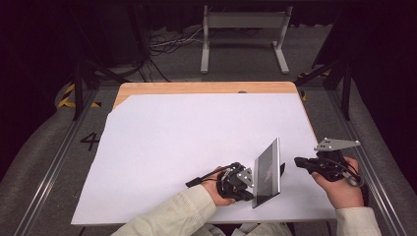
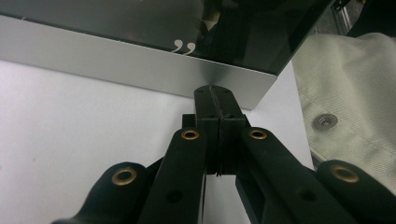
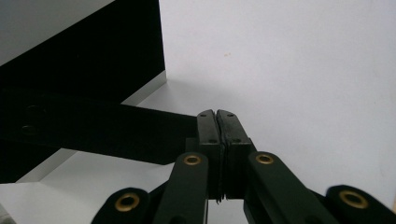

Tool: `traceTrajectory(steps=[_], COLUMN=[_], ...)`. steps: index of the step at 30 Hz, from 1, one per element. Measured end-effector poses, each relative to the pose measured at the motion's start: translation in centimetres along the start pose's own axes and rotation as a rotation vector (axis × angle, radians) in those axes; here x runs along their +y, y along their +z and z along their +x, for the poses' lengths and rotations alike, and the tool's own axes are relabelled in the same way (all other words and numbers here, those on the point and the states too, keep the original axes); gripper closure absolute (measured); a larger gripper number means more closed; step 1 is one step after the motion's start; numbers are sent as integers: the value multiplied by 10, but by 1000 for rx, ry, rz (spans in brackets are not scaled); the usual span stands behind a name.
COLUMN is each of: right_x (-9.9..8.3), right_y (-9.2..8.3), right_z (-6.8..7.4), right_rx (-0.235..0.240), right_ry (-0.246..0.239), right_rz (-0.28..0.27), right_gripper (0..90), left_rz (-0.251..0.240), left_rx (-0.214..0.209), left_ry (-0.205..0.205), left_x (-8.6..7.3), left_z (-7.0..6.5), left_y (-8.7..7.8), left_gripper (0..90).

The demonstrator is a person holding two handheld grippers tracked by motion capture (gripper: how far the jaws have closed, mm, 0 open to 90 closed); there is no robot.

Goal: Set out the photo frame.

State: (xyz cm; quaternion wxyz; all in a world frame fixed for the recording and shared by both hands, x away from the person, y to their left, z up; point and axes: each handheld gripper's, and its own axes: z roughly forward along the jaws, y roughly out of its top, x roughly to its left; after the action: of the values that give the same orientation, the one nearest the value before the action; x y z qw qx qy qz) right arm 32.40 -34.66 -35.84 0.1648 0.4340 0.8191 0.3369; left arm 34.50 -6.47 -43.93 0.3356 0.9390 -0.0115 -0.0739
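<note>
Glass-fronted picture frame looked stiff and fragile, so you kept both closed grippers, left and right, off it; better grip its metal edge.

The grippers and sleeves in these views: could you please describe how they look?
Both the left gripper and the right gripper are black, with flat linked arms fixed by brass-ringed rivets. Each carries a grey three-cornered plate on top, and a black cable trails from the left one. The person wears pale cream sleeves, with a metal snap button.
</note>
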Motion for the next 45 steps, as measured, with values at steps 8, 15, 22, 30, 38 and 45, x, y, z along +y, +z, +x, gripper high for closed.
traceTrajectory(steps=[8, 15, 22, 30, 38, 45], right_x=[-5, -8, -9, -7, -6, -6], right_y=[-7, -12, -17, -15, -13, -14], right_z=[-1, -2, -4, -4, -3, -3], right_rx=[-13, -10, 20, 39, 39, 42], right_ry=[20, 48, 88, 108, 107, 112], right_rz=[5, 11, 8, 15, 14, 10], right_gripper=[899, 899, 885, 852, 815, 801], left_rz=[3, 0, -8, -19, -33, -37], left_rx=[-15, -29, -35, -42, -56, -47], left_ry=[23, 27, 22, 23, 8, 12], left_x=[8, 13, 16, 20, 22, 20], left_z=[-2, -3, -4, -4, -4, -3], left_y=[7, 11, 15, 19, 23, 20], left_gripper=[900, 900, 900, 900, 900, 900])
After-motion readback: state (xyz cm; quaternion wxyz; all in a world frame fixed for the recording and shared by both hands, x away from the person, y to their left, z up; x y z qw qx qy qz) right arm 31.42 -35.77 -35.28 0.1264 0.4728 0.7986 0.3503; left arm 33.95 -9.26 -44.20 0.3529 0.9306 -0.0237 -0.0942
